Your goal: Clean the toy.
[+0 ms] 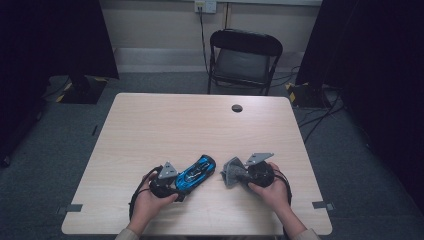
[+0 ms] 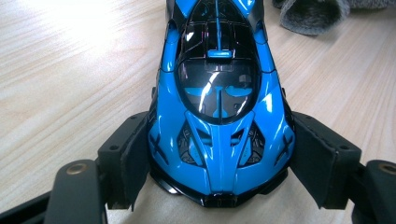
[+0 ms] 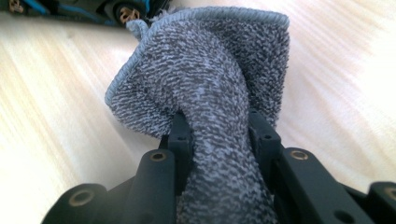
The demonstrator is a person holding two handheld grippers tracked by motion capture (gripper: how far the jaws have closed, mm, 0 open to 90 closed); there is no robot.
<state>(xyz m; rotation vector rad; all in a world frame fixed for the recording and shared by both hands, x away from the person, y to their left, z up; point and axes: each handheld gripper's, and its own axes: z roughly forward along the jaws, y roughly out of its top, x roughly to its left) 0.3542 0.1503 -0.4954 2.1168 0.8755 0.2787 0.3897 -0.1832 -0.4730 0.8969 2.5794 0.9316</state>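
A glossy blue and black toy car lies on the wooden table near its front edge. My left gripper is shut on one end of the car, a pad pressed to each side. A grey terry cloth is bunched between the jaws of my right gripper, which is shut on it just right of the car. The cloth's far edge shows beyond the car, close to it but apart. A wheel of the car shows past the cloth.
A black folding chair stands behind the table's far edge. A round cable hole sits in the tabletop at the back. Cables run over the floor to the right. Dark curtains hang on both sides.
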